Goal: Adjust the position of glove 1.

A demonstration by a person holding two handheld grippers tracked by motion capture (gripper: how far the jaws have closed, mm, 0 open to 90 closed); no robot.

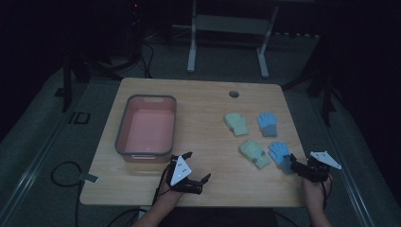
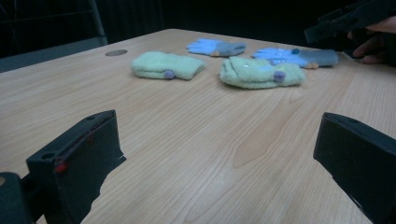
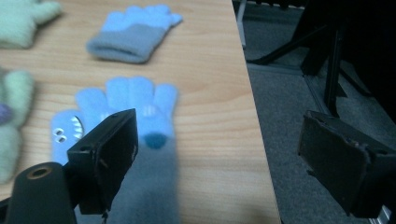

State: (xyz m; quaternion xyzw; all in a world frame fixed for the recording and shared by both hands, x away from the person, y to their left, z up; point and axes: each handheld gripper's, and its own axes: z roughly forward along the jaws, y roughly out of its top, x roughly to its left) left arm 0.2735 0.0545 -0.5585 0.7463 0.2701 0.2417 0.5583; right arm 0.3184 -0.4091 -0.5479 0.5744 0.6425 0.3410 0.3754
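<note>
A: Where do I stand?

B: Your right gripper [image 1: 297,166] is spread wide, holding nothing, at the near blue glove [image 1: 280,155] by the table's [image 1: 203,118] right edge. In the right gripper view 1 jaw hangs over the glove's grey cuff and the other sits out past the table edge, over the floor.

A: So I'm off-centre?

B: Looks it. My read: you're lining up a pick on that glove. Shift your hand toward the table middle so both jaws straddle the cuff, then drop until the tips touch wood before closing. Knit is thin and flat, so a high close will likely miss.

A: Left side?

B: Your left gripper [image 1: 197,166] is also released and empty, resting low near the front edge, right of the pink bin [image 1: 146,127]. Bin looks empty.

A: Other gloves?

B: 1 more blue glove [image 1: 268,123] farther back, 2 green gloves [image 1: 236,124] left of the blues, all apart. The near green glove [image 1: 255,153] lies just beside your target, so don't drag it.
</note>
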